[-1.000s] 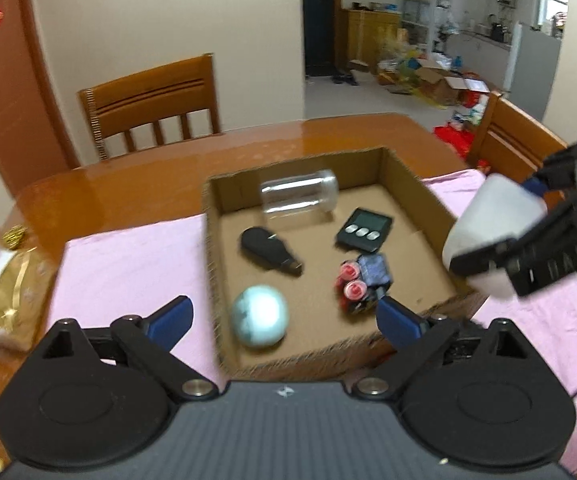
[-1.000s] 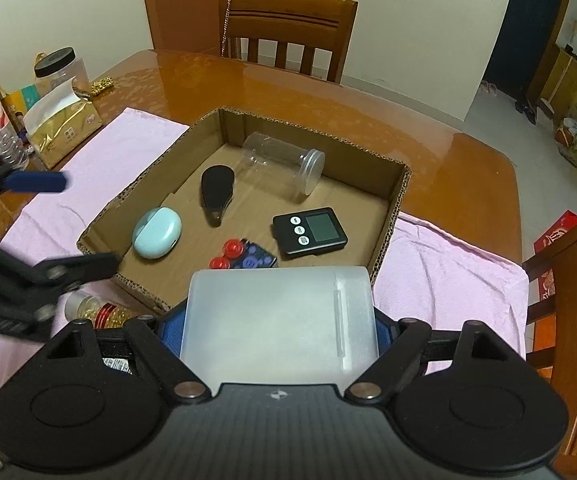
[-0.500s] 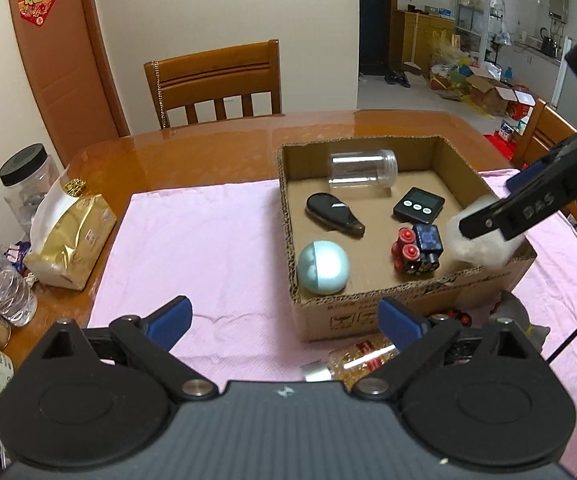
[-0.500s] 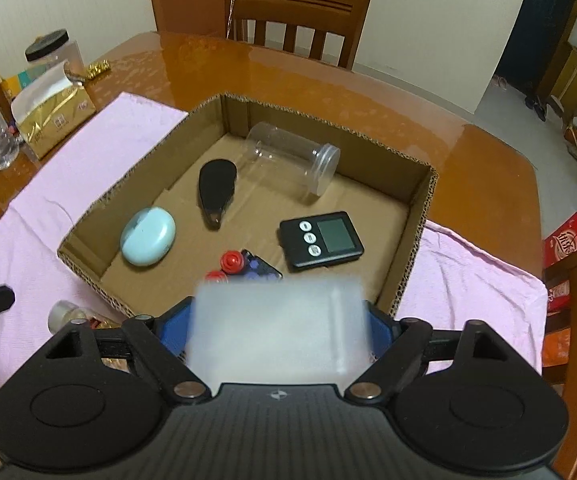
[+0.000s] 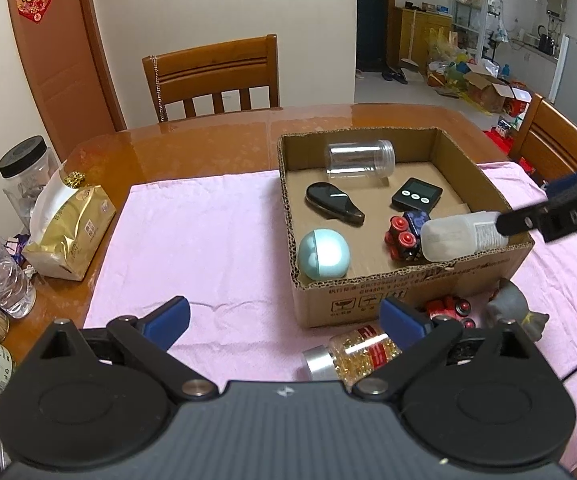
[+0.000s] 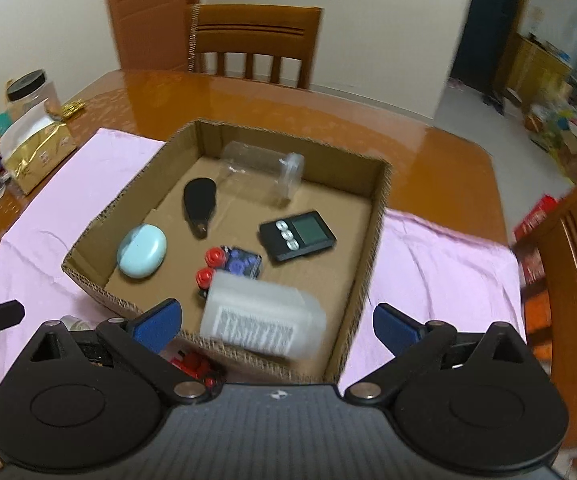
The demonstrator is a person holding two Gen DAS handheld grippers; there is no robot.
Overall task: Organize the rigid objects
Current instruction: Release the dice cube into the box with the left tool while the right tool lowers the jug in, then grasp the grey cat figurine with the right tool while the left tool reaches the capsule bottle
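Lying just ahead of the right hand-held gripper [image 6: 275,323], whose jaws stand apart, the white plastic bottle [image 6: 262,320] rests inside the cardboard box [image 6: 372,240], label blurred. Left hand-held gripper [image 5: 284,318] spread wide; "DAS" readable.

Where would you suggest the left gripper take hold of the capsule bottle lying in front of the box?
Grip the capsule bottle across its clear body, coming down from above. It lies on its side on the pink cloth, and the left gripper, open, sits close over it; the silver cap looks smoother.
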